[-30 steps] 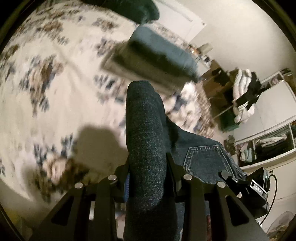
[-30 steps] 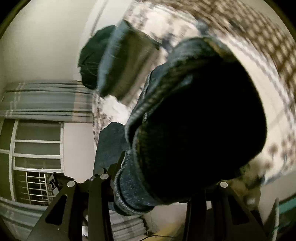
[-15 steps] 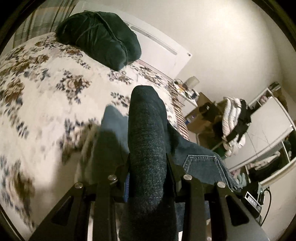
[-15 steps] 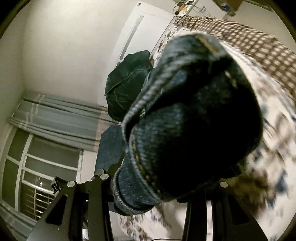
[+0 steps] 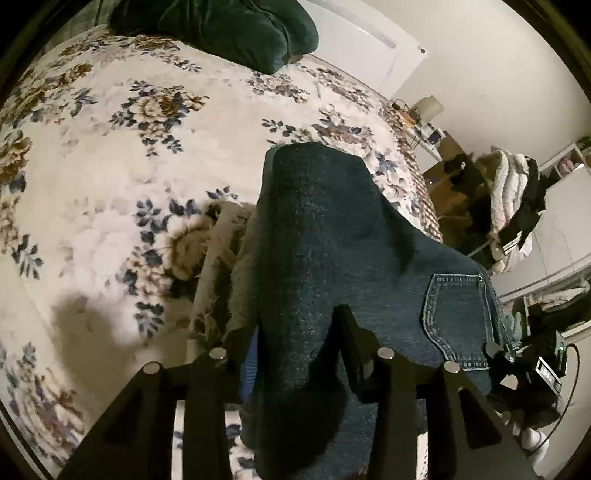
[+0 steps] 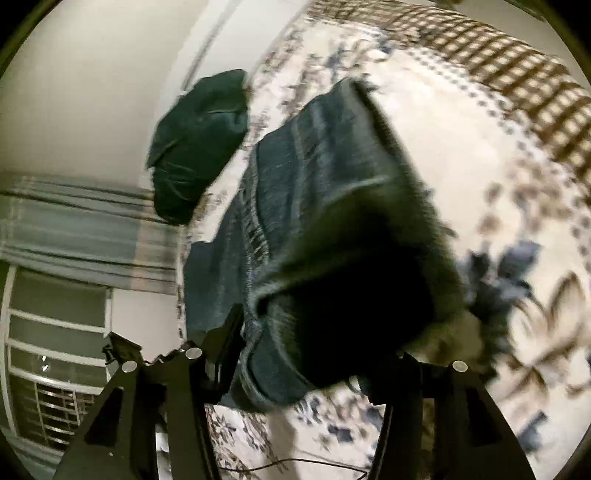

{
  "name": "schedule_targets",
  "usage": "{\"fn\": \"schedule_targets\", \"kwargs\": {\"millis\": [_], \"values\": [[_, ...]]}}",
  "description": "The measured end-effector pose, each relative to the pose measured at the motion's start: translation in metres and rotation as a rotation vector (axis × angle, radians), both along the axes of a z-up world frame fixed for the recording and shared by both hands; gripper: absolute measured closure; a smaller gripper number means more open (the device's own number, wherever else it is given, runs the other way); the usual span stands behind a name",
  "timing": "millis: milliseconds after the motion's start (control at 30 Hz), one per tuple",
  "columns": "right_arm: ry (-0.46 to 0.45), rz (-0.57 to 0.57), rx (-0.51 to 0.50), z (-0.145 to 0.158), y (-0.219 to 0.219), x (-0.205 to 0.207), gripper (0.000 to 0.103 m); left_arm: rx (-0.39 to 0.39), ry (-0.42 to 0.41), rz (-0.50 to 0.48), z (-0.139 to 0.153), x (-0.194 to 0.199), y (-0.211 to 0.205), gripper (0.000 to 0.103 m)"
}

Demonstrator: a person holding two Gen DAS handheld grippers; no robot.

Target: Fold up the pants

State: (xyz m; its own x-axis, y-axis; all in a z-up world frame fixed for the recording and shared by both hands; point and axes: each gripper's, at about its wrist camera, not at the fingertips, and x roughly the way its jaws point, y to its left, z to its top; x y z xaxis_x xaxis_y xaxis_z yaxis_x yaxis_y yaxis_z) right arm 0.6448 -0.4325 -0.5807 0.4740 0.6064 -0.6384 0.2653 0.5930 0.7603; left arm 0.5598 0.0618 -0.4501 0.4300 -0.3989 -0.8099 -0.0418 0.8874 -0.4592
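The pants [image 5: 325,258], dark blue denim, hang doubled between the two grippers above the bed [image 5: 110,155]. In the left wrist view a thick fold of fabric rises straight out from between the fingers, and a back pocket [image 5: 458,317] shows on the panel that spreads off to the right. In the right wrist view the same denim [image 6: 332,240] bunches over the fingers and trails away toward the far end of the bed; its lower edge looks close to the floral blanket [image 6: 480,184], though motion blur makes it impossible to tell whether it touches.

The left gripper [image 5: 295,354] is clenched on a bundle of the pants. The right gripper [image 6: 306,354] also grasps the denim, its fingers set wider around a bulkier wad.

As a judgement, the task is partway along: the fabric already appears layered, so at least one fold seems made, but the garment is not yet laid flat. What looks left is to lower it onto the blanket, square the edges, and perhaps fold once more.

A dark green pillow [image 5: 229,29] lies at the head of the bed, and a heap of clothes [image 5: 513,206] sits beside the bed.
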Motion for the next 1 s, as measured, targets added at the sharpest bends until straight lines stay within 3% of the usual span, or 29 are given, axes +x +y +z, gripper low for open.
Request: {"fn": "schedule_targets", "kwargs": {"millis": [67, 233, 300, 367, 500, 667, 1000], "values": [[0.017, -0.013, -0.033, 0.011, -0.005, -0.011, 0.038, 0.046, 0.007, 0.005, 0.008, 0.002, -0.004, 0.065], [0.048, -0.043, -0.279, 0.052, -0.006, -0.042, 0.026, 0.18, -0.004, 0.015, 0.03, -0.009, -0.018, 0.064], [0.062, -0.023, -0.422, 0.07, 0.004, -0.047, 0.017, 0.23, -0.019, 0.016, 0.039, -0.014, -0.024, 0.047], [0.066, 0.0, -0.567, 0.094, 0.023, -0.056, 0.01, 0.284, -0.046, 0.006, 0.05, -0.024, -0.035, 0.016], [0.036, 0.063, -0.83, 0.118, 0.06, -0.07, 0.0, 0.379, -0.085, 0.004, 0.07, -0.043, -0.052, 0.003], [-0.018, 0.037, -0.918, 0.152, 0.077, -0.1, 0.0, 0.452, -0.123, -0.009, 0.094, -0.069, -0.068, 0.002], [-0.128, 0.045, -0.921, 0.244, 0.084, -0.173, 0.0, 0.447, -0.178, 0.015, 0.161, -0.137, -0.086, 0.002]]}}
